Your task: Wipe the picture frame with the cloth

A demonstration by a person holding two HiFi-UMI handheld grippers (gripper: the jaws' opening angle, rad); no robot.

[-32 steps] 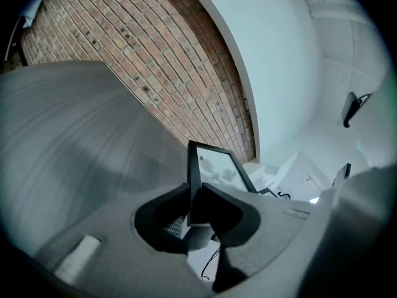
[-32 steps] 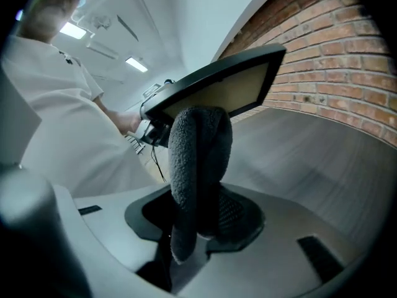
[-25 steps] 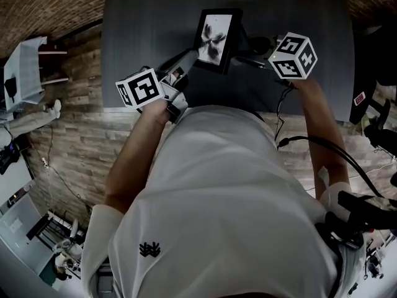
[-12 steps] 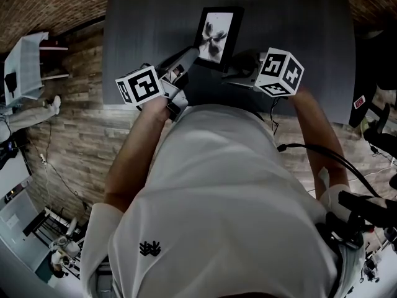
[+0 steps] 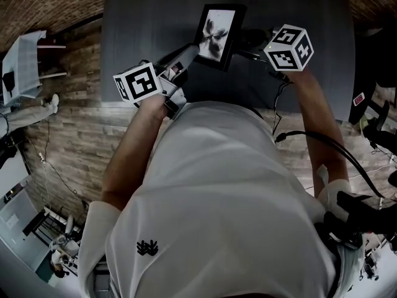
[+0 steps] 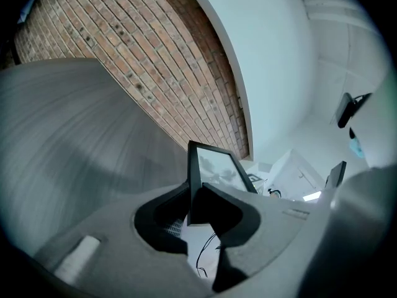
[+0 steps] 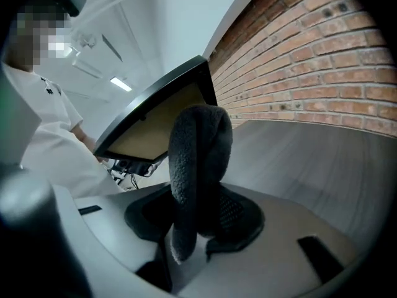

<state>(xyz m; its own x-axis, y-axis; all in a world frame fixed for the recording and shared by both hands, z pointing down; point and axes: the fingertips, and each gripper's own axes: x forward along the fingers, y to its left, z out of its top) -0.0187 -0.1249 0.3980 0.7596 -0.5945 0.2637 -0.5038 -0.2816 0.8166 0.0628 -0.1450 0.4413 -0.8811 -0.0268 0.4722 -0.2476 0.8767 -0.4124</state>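
Clamps the picture frame by one edge in the left claw, over the bench; pinches the dark cloth in the right claw, just beside the frame's back.

Picture frame over table, left claw apparently gripping its lower corner
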